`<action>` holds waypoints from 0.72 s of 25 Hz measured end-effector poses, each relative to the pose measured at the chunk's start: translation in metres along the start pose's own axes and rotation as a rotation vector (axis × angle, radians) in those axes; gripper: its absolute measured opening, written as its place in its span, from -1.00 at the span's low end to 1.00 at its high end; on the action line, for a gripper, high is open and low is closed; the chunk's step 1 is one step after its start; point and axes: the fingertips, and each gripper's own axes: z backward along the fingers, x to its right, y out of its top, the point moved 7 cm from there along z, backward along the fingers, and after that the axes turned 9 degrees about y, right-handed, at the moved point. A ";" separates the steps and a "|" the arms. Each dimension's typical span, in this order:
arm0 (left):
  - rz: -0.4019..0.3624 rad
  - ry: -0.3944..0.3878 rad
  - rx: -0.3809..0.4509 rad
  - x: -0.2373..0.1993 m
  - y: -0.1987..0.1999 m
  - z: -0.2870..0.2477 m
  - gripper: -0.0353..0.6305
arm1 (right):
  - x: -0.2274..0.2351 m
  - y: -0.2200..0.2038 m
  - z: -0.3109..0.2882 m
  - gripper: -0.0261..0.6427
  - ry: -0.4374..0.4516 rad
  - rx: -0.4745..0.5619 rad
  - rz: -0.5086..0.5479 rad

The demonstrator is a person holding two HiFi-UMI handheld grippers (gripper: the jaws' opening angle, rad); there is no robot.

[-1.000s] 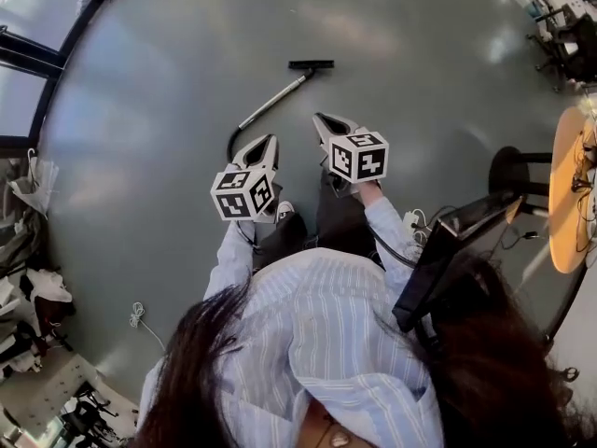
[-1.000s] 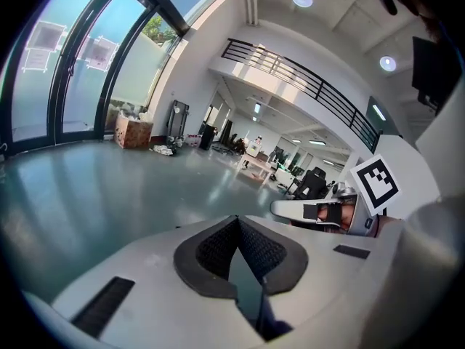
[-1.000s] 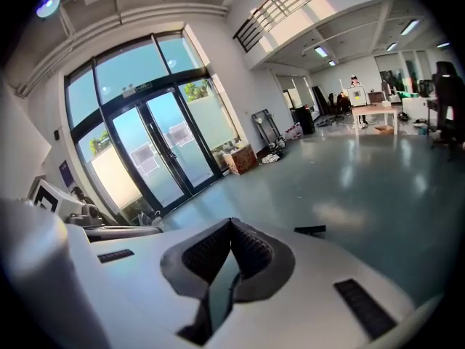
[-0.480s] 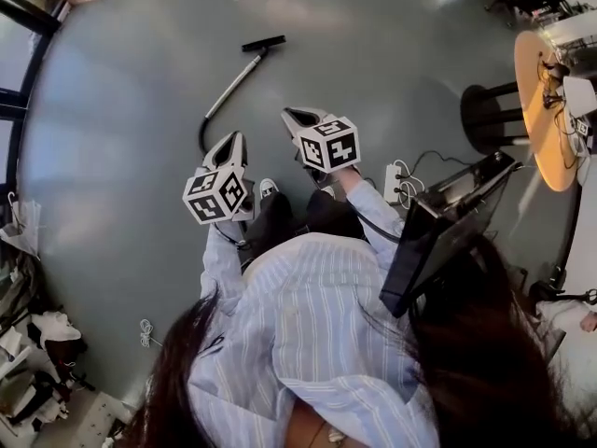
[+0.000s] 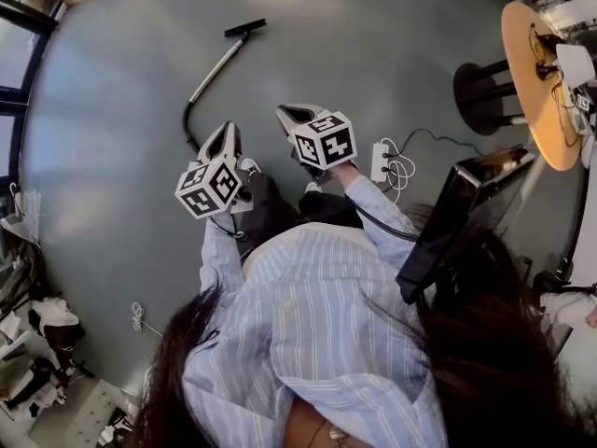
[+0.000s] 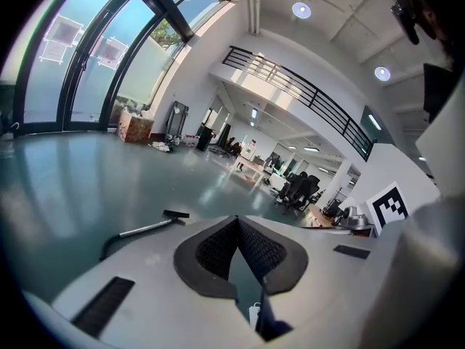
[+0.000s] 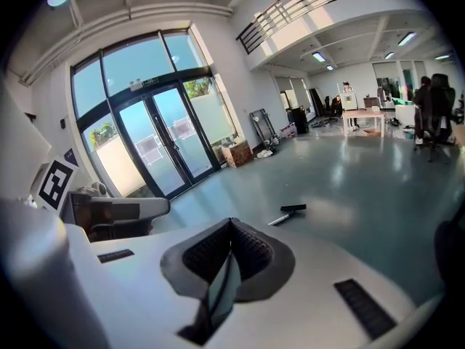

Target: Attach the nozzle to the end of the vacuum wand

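Note:
The vacuum wand (image 5: 216, 63), a silver tube with a black hose at its near end, lies on the grey floor. A flat black nozzle (image 5: 244, 28) sits at its far end. Whether the two are joined I cannot tell. My left gripper (image 5: 227, 128) hangs in the air short of the hose end, jaws shut and empty. My right gripper (image 5: 284, 111) is beside it to the right, also shut and empty. In the left gripper view the wand (image 6: 145, 229) and nozzle (image 6: 176, 214) lie left of the shut gripper (image 6: 237, 220). The right gripper view has the nozzle (image 7: 293, 209) beyond the shut gripper (image 7: 232, 222).
A white power strip with coiled cables (image 5: 381, 161) lies on the floor to the right. A round wooden table (image 5: 536, 91) and a black stool (image 5: 480, 87) stand far right. Glass doors (image 7: 156, 140) and window frames line the left side. Clutter sits at the lower left (image 5: 37, 325).
Both grippers have travelled with the person across the floor, still shut. In the head view the wand and nozzle have slid left and upward, and the hose end is now closer to the left gripper.

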 end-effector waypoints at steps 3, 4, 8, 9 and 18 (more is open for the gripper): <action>0.029 0.007 0.001 0.034 -0.032 0.013 -0.88 | 0.008 -0.019 0.033 -0.90 0.020 -0.005 0.014; 0.042 0.009 0.002 0.044 -0.042 0.016 -0.88 | 0.012 -0.025 0.043 -0.90 0.027 -0.007 0.020; 0.064 0.033 0.018 0.070 -0.070 0.032 -0.88 | 0.019 -0.045 0.068 -0.90 0.065 -0.017 0.043; 0.059 0.041 0.022 0.074 -0.073 0.036 -0.88 | 0.018 -0.048 0.072 -0.90 0.075 -0.019 0.045; 0.008 0.085 0.031 0.085 -0.075 0.056 -0.88 | 0.009 -0.053 0.078 -0.90 0.132 -0.006 0.031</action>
